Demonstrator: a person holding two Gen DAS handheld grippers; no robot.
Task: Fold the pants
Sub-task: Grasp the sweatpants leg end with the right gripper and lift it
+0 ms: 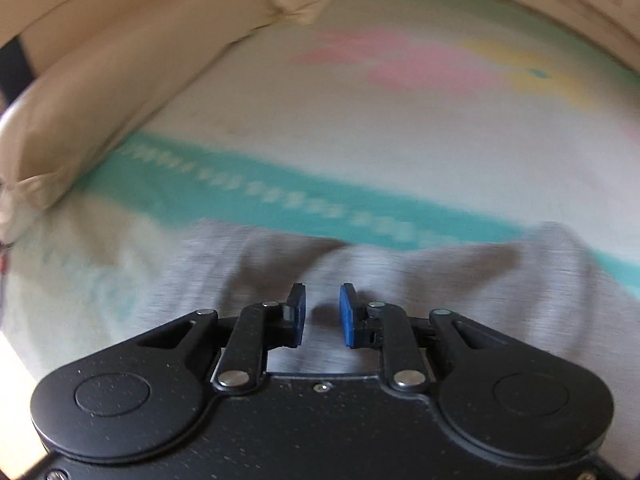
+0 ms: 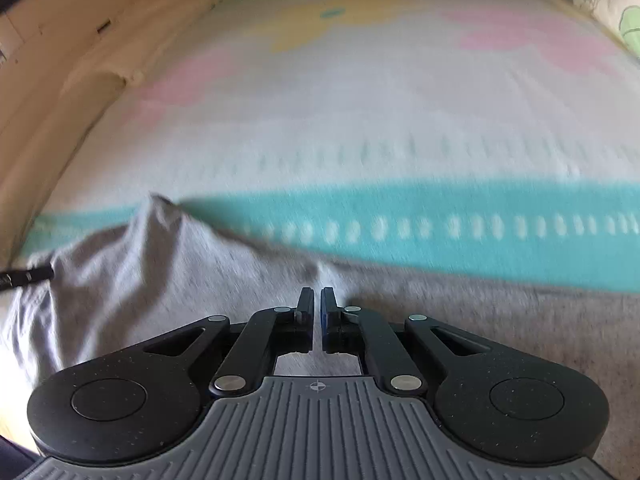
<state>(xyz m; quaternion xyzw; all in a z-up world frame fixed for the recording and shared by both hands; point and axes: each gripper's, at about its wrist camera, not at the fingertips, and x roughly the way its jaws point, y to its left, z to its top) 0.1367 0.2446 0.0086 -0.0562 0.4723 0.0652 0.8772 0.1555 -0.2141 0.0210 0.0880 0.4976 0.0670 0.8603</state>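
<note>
Grey pants (image 1: 460, 280) lie rumpled on a pastel blanket (image 1: 360, 140) with a teal stripe. In the left wrist view my left gripper (image 1: 322, 312) hovers low over the grey cloth near its far edge. Its blue pads (image 1: 347, 316) stand apart, with only shadowed cloth below the gap. In the right wrist view my right gripper (image 2: 317, 308) has its jaws almost together at the pants' (image 2: 180, 280) far edge, where a small pucker of grey cloth bunches at the tips. To the left the cloth rises in a peak (image 2: 158, 208).
Beige fabric (image 1: 100, 92) lies bunched along the blanket's far left side. A pale wooden frame (image 2: 60, 60) borders the blanket (image 2: 360, 120) in the right wrist view, and a green-patterned cushion (image 2: 616, 8) sits at the far right. A thin black part (image 2: 26, 276) pokes in at the left.
</note>
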